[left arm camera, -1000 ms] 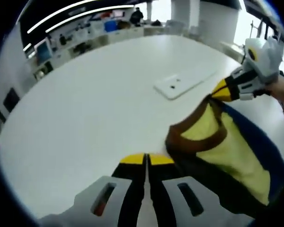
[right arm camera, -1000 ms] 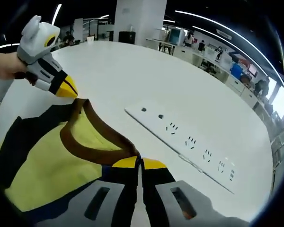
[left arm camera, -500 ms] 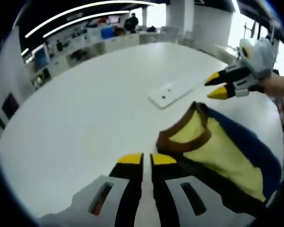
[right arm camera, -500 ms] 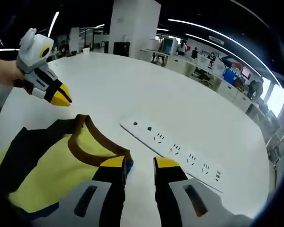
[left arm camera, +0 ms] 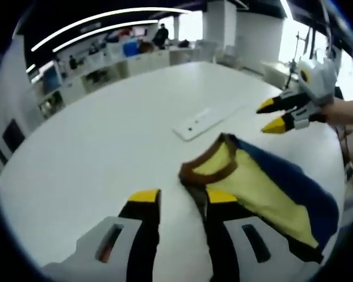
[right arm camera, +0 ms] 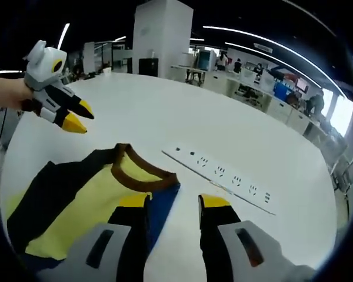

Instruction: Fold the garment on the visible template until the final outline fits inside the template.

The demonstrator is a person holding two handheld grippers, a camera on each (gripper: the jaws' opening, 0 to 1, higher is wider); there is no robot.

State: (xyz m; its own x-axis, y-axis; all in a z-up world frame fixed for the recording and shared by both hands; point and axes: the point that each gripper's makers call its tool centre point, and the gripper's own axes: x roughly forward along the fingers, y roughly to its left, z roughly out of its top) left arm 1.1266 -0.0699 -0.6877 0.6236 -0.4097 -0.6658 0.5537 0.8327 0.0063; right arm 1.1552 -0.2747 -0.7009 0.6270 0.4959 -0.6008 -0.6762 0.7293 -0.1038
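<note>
While parted and holding nothing, both claws, left (left arm camera: 175, 197) and right (right arm camera: 173, 201), poised above the garment (right arm camera: 88, 200).

The garment (left arm camera: 265, 188) is soft matt cloth, yellow and dark blue, with a ribbed brown collar (right arm camera: 138, 173). The table (left arm camera: 106, 147) is smooth white with a faint sheen. The power strip (right arm camera: 229, 179) looks like smooth white plastic. Both grippers have matt grey plastic shells.
</note>
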